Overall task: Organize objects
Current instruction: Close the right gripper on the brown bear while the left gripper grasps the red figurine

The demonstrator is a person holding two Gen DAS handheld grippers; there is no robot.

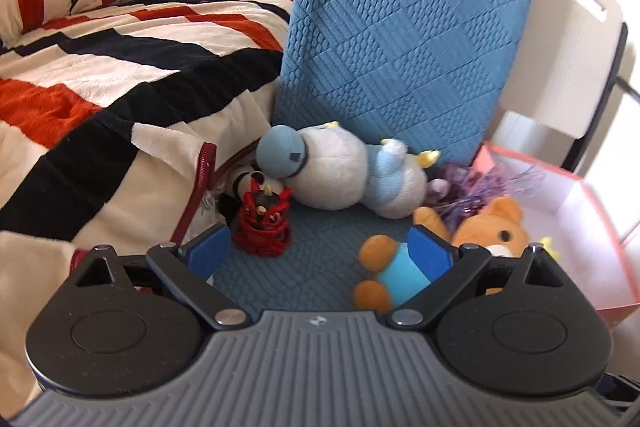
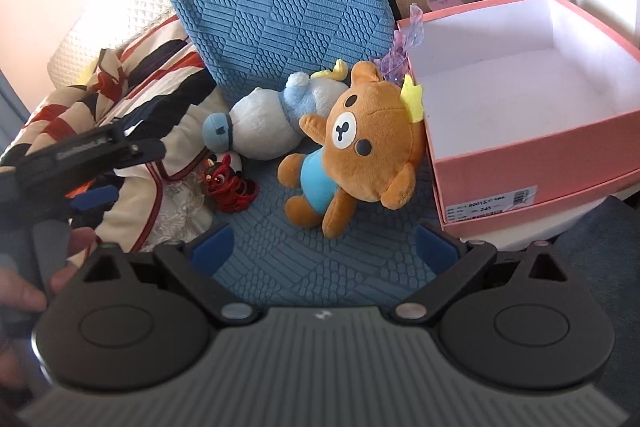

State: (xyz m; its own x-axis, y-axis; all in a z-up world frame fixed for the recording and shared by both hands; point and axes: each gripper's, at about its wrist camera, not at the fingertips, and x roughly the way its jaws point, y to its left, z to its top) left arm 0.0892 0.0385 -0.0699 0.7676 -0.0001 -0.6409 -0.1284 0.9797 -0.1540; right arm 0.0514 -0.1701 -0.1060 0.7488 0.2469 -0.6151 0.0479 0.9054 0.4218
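Left wrist view: my left gripper (image 1: 320,251) has its blue pads spread wide, gripping nothing, low over the blue textured chair seat (image 1: 316,267). The brown bear (image 1: 404,267) in its blue shirt lies just ahead, partly behind my right-hand pad. The small red figure (image 1: 262,225) stands ahead to the left, the white and blue plush (image 1: 348,173) lies against the chair back, and purple tinsel (image 1: 476,191) sits beside the pink box (image 1: 600,227). A striped blanket (image 1: 120,67) covers the bed on the left.

Right wrist view: my right gripper (image 2: 324,251) is also spread open and empty. The bear (image 2: 360,143) leans touching the box (image 2: 532,155), which holds nothing; my left gripper (image 2: 96,171) shows at the left edge
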